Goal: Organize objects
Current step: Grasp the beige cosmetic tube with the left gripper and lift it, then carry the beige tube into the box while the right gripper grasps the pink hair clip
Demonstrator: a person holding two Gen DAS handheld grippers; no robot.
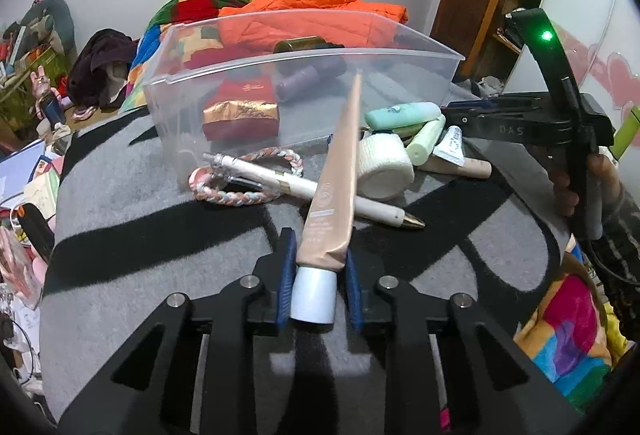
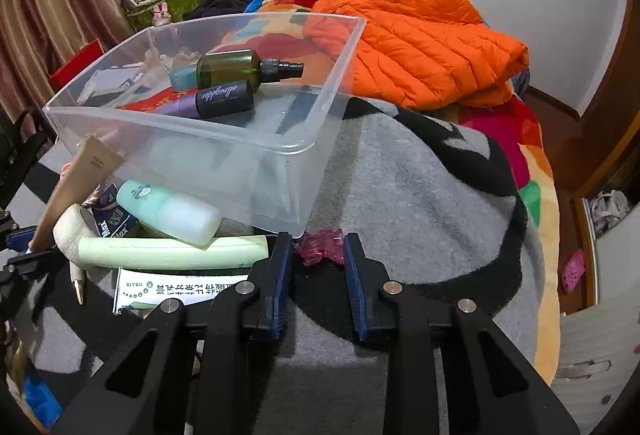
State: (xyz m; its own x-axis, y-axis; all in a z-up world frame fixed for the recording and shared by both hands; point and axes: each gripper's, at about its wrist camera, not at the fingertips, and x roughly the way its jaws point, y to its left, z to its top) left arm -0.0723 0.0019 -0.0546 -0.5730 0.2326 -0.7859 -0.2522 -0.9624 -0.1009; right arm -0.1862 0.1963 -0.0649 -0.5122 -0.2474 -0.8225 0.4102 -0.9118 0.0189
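Note:
In the left wrist view my left gripper is shut on a beige cosmetic tube just above its white cap, and the tube points up toward the clear plastic bin. In the right wrist view my right gripper is closed around a small pink hair clip that lies on the grey blanket at the bin's near corner. The bin holds a green spray bottle, a purple tube and a red packet.
Beside the bin lie a white pen, a braided bracelet, a bandage roll, a mint bottle, a pale green tube and a white box. An orange jacket is piled behind. The bed edge drops off at the right.

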